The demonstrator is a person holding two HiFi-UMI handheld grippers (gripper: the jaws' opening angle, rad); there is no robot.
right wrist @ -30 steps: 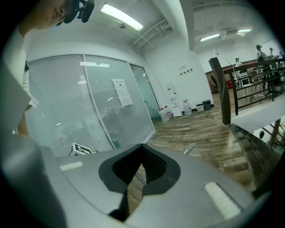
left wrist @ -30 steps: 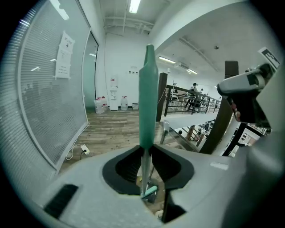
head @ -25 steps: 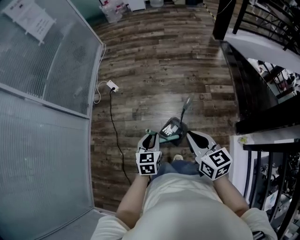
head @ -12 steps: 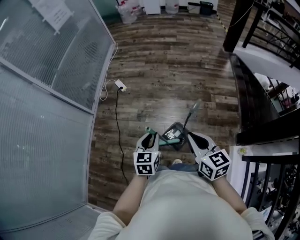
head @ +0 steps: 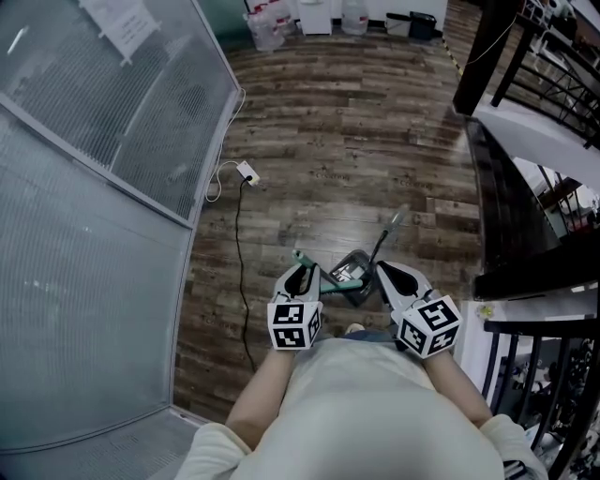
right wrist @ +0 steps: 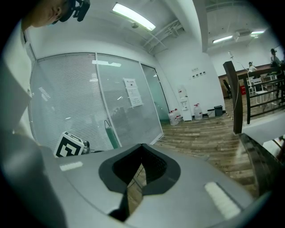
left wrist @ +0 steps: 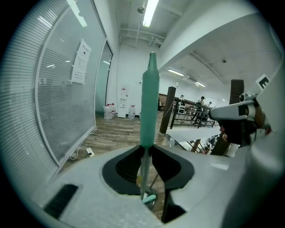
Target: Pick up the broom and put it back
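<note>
We hold the broom (left wrist: 150, 102) upright in the left gripper (head: 300, 273). Its fingers (left wrist: 127, 167) pinch the thin shaft just under the teal grip, low in front of our body. A dark dustpan (head: 356, 267) with a thin rod (head: 386, 236) sits just beyond it, between the two grippers. The right gripper (head: 386, 274) has its fingers (right wrist: 153, 167) pressed together at the tips, and we see nothing between them.

The wooden floor (head: 347, 122) lies open ahead. A glass partition (head: 103, 187) bounds it on our left, with a cable and plug (head: 246, 172) at its foot. A dark ledge (head: 506, 216) bounds it on our right.

Compared with a second ago, the left grip is unchanged. More of the far end with its bottles (head: 272, 26) now shows.
</note>
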